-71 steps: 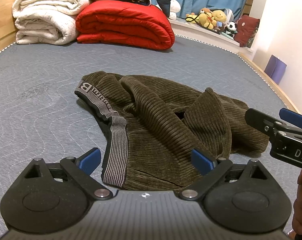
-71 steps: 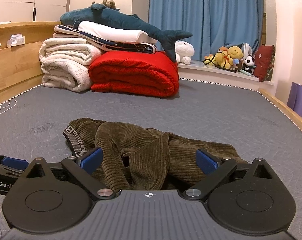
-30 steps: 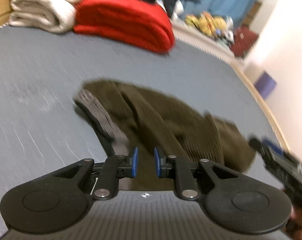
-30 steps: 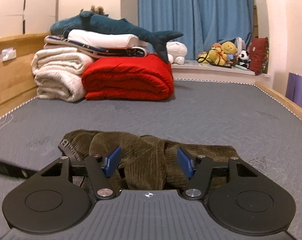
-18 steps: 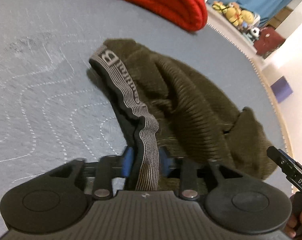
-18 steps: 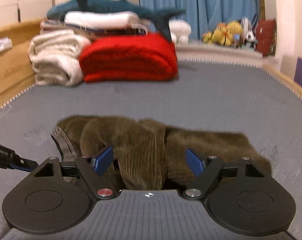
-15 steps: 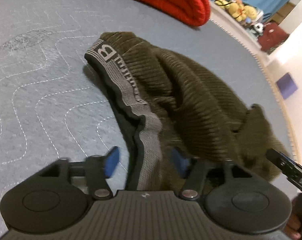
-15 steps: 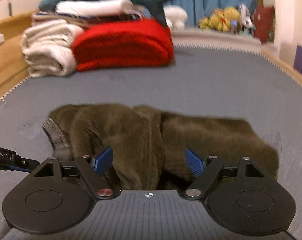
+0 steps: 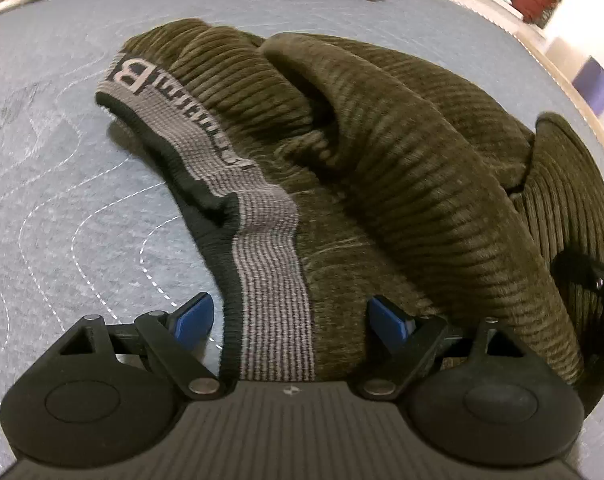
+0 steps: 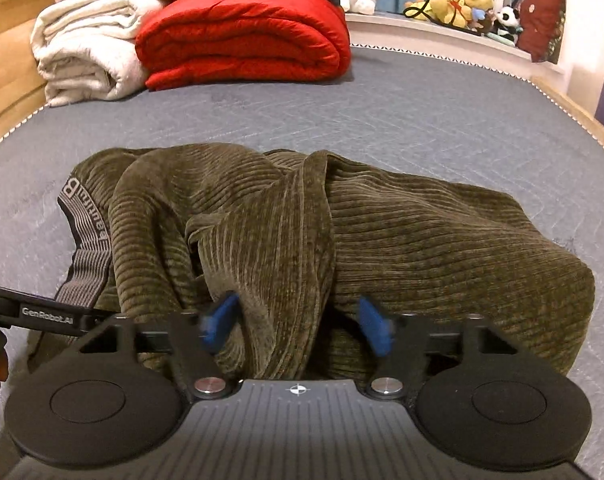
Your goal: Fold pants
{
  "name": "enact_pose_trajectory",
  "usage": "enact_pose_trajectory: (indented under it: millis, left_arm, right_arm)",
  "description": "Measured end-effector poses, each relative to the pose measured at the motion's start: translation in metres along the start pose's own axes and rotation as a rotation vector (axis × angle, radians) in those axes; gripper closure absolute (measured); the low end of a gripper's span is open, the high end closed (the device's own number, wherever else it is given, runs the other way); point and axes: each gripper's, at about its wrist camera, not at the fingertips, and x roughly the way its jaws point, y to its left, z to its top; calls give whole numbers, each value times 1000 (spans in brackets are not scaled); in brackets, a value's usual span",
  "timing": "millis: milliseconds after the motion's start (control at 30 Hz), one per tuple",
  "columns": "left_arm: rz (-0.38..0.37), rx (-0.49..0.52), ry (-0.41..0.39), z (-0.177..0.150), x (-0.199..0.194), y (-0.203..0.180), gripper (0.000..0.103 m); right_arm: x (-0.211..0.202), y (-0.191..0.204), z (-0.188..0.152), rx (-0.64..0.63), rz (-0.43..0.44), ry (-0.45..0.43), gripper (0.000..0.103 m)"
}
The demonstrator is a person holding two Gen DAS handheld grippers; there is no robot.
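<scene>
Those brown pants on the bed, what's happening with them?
A person with a gripper in each hand is starting to fold the crumpled corduroy pants on the grey mattress. The left gripper, just opening, straddles the grey waistband. The right gripper, just closing, straddles a fabric fold. Neither grips yet.

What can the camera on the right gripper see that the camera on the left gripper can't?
Only the right view shows the stuffed toys on the ledge clearly, the whole red quilt, and the right gripper, whose jaws have just been closing around a fold. Only the left view shows the left gripper, whose jaws have just been opening, astride the grey waistband without pressing it. Both show the crumpled olive pants on the grey mattress.
</scene>
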Motion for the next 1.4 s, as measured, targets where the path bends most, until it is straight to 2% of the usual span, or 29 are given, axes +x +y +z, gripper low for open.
enact_pose_trajectory:
  millis: [67, 133, 200, 233, 300, 367, 433, 633, 667, 700, 800, 833, 933, 1033, 1133, 1167, 1200, 1267, 1333, 1400]
  left_arm:
    - [-1, 17, -9, 0, -4, -4, 22]
    - [19, 19, -19, 0, -10, -7, 34]
    - [24, 0, -41, -2, -12, -9, 57]
    - [19, -16, -45, -3, -17, -6, 60]
    - [-1, -39, -57, -3, -26, 0, 69]
    - [2, -36, -83, -3, -40, 5, 72]
    - [32, -43, -113, -4, -60, 9, 76]
    - [157, -205, -277, -6, -144, 58, 84]
    - [167, -241, -290, -8, -155, 69, 91]
    - [189, -282, -301, -11, -167, 82, 93]
    - [219, -371, -302, -19, -191, 114, 98]
    - [210, -384, -294, -23, -195, 123, 98]
    - [243, -391, -262, -30, -196, 140, 98]
    - [226, -430, -195, -42, -190, 152, 96]
    - [202, -479, -123, -45, -175, 164, 83]
    - [187, -483, -106, -44, -170, 169, 64]
    - [170, -486, -94, -44, -166, 171, 38]
    - [148, -481, -82, -38, -158, 177, 14]
    - [118, -451, -60, -34, -144, 180, 13]
    - [97, -412, -8, -36, -125, 179, 12]
  right_arm:
    - [0, -1, 0, 4, 8, 6, 69]
    - [0, -2, -1, 9, 22, 8, 80]
    - [-3, -2, -1, 5, 23, -4, 89]
    - [-7, -2, 0, 8, 30, -15, 92]
    - [-13, -2, 3, 19, 45, -43, 93]
    - [-23, -4, 7, 33, 58, -81, 94]
    - [-32, -5, 11, 49, 74, -113, 94]
    - [-66, 7, 14, 49, 170, -214, 95]
    - [-73, 13, 13, 34, 198, -231, 95]
    - [-78, 19, 12, 22, 219, -241, 95]
    - [-94, 43, 2, -40, 300, -260, 95]
    - [-99, 53, -3, -72, 338, -258, 95]
    - [-106, 80, -17, -164, 408, -243, 95]
    - [-105, 105, -33, -267, 478, -195, 95]
    - [-97, 124, -52, -378, 517, -98, 94]
    - [-94, 129, -58, -422, 518, -63, 94]
    - [-90, 133, -61, -454, 509, -36, 93]
    - [-87, 131, -64, -460, 496, -5, 90]
    - [-88, 123, -57, -403, 513, 8, 86]
    - [-91, 110, -47, -323, 533, 12, 76]
